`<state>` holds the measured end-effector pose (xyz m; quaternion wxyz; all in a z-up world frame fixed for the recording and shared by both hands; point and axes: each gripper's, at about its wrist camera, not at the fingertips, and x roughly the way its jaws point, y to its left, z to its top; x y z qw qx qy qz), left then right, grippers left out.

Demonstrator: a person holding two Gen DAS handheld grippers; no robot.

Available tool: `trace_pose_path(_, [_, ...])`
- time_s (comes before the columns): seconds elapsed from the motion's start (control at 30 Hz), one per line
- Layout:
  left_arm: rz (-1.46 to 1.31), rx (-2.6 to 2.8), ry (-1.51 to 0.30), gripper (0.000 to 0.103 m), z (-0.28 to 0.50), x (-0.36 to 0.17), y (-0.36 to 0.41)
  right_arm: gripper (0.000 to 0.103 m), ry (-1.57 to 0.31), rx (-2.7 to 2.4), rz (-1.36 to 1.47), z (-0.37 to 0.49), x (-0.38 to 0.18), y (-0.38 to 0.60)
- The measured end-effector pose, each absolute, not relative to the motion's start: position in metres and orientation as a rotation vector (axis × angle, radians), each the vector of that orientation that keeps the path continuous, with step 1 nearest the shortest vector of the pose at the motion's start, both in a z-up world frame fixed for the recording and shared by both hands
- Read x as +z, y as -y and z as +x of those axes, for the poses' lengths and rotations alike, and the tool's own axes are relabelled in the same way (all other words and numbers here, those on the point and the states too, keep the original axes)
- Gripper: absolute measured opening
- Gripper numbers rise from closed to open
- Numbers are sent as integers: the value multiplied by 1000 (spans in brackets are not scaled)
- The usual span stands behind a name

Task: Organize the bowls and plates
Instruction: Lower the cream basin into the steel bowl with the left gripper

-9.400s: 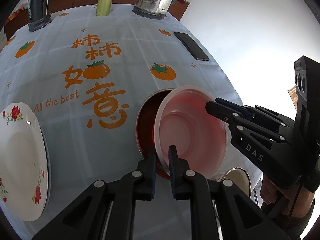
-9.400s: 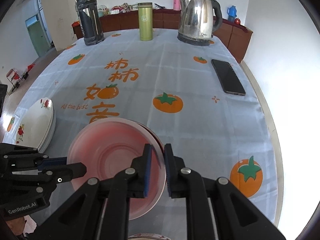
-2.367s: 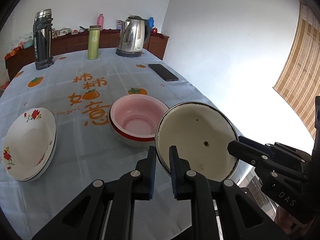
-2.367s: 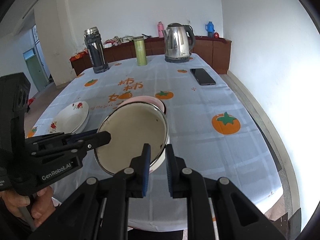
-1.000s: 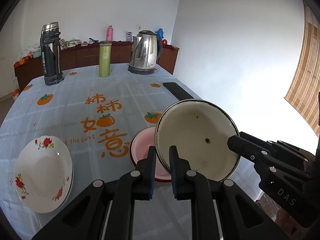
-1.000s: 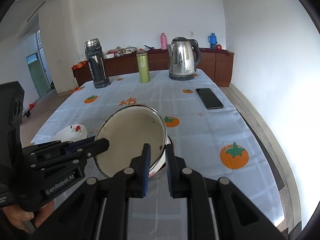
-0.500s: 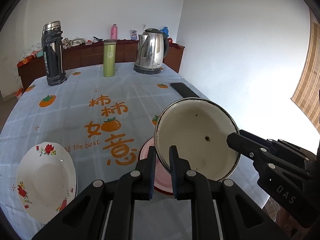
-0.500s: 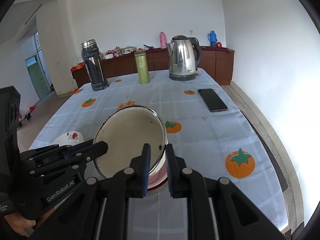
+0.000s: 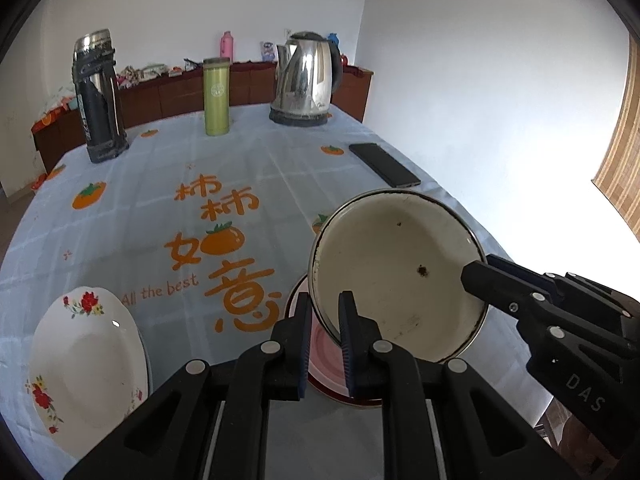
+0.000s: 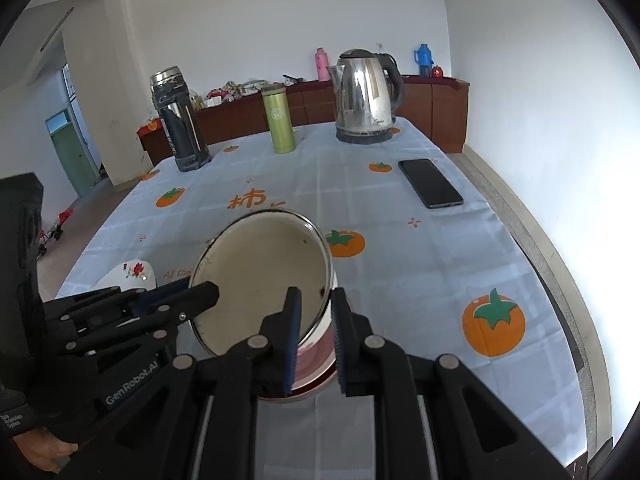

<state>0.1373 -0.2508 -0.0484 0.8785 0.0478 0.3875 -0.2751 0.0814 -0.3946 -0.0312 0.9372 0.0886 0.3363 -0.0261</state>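
Observation:
A cream enamel bowl (image 9: pixel 396 276) with a dark rim is held in the air between both grippers, tilted. My left gripper (image 9: pixel 325 332) is shut on its near rim. My right gripper (image 10: pixel 314 328) is shut on the opposite rim of the same bowl (image 10: pixel 260 280). Right below it sits the stack of pink bowls (image 9: pixel 320 364) on the tablecloth, mostly hidden; it also shows in the right wrist view (image 10: pixel 316 364). White flowered plates (image 9: pixel 84 364) are stacked at the near left.
On the far side of the table stand a black thermos (image 9: pixel 98 96), a green flask (image 9: pixel 216 96) and a steel kettle (image 9: pixel 306 80). A black phone (image 9: pixel 384 164) lies near the right edge. A wooden sideboard (image 10: pixel 432 112) runs behind the table.
The enamel bowl, held by both grippers, has been carried forward over the table and now hangs over the pink bowl stack. Earlier both grippers had set the pink bowl into the stack.

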Motion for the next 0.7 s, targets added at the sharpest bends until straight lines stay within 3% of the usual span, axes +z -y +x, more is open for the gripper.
trace_pose_path(0.7, [117,-546,-852,15,138,-54,252,16,-751,-47,195,92,-48,396])
